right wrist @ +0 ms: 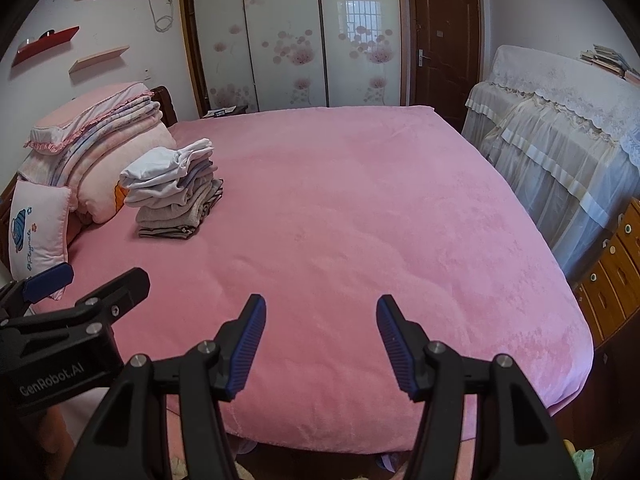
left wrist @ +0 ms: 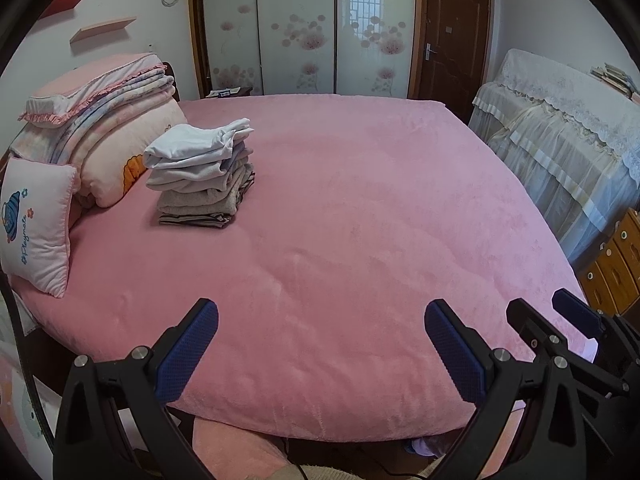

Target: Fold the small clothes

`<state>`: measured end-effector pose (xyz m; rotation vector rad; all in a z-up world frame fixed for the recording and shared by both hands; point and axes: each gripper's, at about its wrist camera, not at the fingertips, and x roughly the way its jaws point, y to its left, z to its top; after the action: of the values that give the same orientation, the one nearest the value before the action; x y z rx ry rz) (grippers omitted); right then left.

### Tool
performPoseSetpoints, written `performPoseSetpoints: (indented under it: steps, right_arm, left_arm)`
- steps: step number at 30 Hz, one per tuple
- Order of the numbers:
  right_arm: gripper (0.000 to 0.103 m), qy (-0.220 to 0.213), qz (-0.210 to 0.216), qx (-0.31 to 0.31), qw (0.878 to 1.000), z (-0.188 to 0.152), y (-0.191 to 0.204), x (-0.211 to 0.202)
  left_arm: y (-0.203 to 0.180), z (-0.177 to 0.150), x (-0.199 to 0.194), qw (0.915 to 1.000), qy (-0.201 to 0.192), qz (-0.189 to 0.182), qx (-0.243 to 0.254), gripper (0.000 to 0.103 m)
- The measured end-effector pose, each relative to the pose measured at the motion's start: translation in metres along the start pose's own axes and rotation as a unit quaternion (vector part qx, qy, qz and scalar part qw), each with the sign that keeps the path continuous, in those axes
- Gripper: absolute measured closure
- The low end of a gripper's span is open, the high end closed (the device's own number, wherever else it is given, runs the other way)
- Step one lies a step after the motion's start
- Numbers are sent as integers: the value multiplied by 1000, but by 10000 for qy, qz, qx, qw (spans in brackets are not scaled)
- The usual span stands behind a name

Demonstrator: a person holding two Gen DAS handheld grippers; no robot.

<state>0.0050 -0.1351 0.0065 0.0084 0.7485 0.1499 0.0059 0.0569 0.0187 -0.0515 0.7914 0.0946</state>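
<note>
A stack of folded small clothes [left wrist: 202, 172] in white, grey and striped cloth sits on the pink bed [left wrist: 340, 240] towards its left side; the right wrist view shows the stack [right wrist: 176, 190] too. My left gripper [left wrist: 320, 312] hangs open over the bed's near edge with nothing between its blue pads. My right gripper [right wrist: 320, 308] is also open and empty, beside the left one. Each gripper shows in the other's view: the right gripper [left wrist: 556, 308] at the right edge, the left gripper [right wrist: 104, 276] at the left edge. Both are far from the stack.
Folded quilts and pillows [left wrist: 100, 132] lie at the bed's left end, with a small cushion [left wrist: 36, 224] in front. A lace-covered piece of furniture [left wrist: 568, 140] and wooden drawers [left wrist: 612, 264] stand to the right. Wardrobe doors [left wrist: 300, 28] and a brown door [left wrist: 452, 36] are behind.
</note>
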Motion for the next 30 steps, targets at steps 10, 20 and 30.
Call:
performPoseSetpoints:
  steps: [10,20,30]
  right_arm:
    - [45,-9,5,36,10000,0,-3,0]
    - [45,-5,-6,46,10000,-1,-6,-1]
    - [45,1,-8,46,10000,-1,-8,0]
  left_arm:
    - [-2,-4,0,10000,21,-3,68,1]
    - [-2,-6,2,9999,64,-54,101,0]
    - [0,-5,2,9998,81,-84,138,0]
